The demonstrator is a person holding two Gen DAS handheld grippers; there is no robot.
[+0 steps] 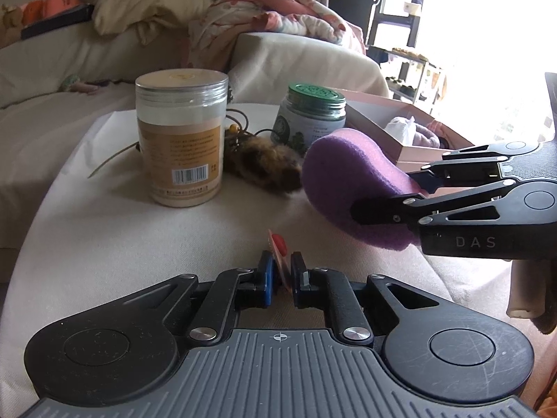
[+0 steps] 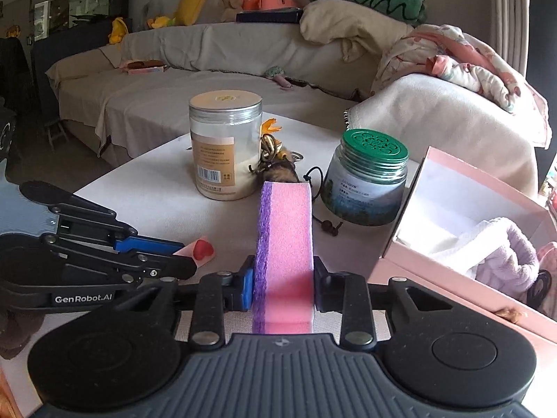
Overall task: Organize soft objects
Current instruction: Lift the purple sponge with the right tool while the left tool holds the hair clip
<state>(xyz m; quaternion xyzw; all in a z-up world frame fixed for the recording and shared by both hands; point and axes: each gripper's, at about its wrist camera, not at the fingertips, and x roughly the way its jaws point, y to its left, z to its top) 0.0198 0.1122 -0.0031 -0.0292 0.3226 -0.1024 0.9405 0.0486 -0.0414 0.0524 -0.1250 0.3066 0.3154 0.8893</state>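
My right gripper (image 2: 282, 285) is shut on a pink and purple sponge (image 2: 285, 244), held on edge above the table; it also shows in the left wrist view (image 1: 351, 188) with the right gripper (image 1: 386, 195) around it. My left gripper (image 1: 280, 271) is shut on a small pink piece with a red heart (image 1: 279, 244), also seen in the right wrist view (image 2: 200, 249), low over the table. A brown furry keychain toy (image 1: 264, 167) lies between the two jars. An open pink box (image 2: 463, 216) at the right holds a lavender towel (image 2: 501, 254).
A tall clear jar with a tan label (image 1: 181, 139) and a green-lidded jar (image 1: 311, 118) stand on the white table (image 1: 122, 230). A sofa (image 2: 209, 80) with blankets and plush toys lies behind.
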